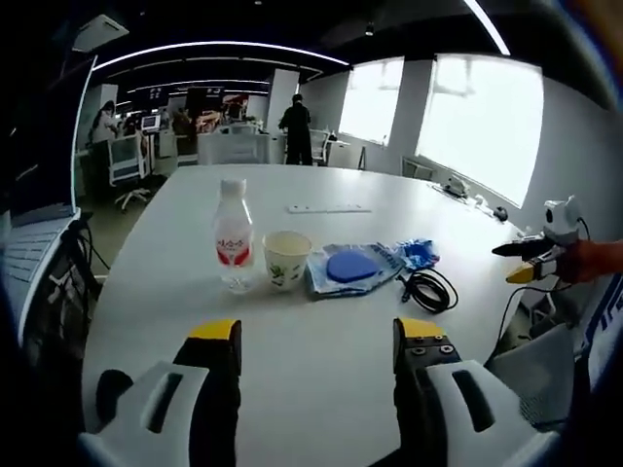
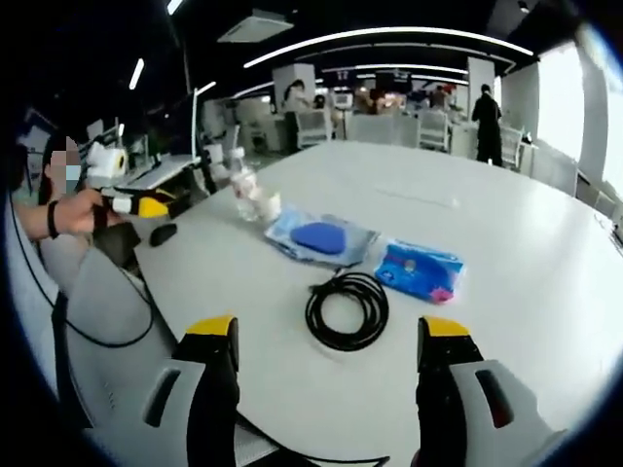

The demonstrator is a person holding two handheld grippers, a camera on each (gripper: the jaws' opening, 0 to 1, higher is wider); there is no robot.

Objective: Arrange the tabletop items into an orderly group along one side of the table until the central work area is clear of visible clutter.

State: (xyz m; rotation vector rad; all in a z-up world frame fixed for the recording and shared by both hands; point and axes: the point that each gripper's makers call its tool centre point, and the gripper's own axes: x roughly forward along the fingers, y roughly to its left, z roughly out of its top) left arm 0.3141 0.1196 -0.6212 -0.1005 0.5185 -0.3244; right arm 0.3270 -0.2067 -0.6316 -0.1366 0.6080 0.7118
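White table [image 1: 321, 379] bare near its edge, items mid-table, left gripper [image 1: 316, 336] and right gripper [image 2: 326, 331] wide apart, empty.

On the worktop [image 2: 506, 243] are counted one water bottle [image 1: 234, 236], one paper cup [image 1: 286, 258], one clear packet with a blue pad [image 2: 323, 236], one blue pouch [image 2: 419, 269] and one coiled black cable [image 2: 348, 309].
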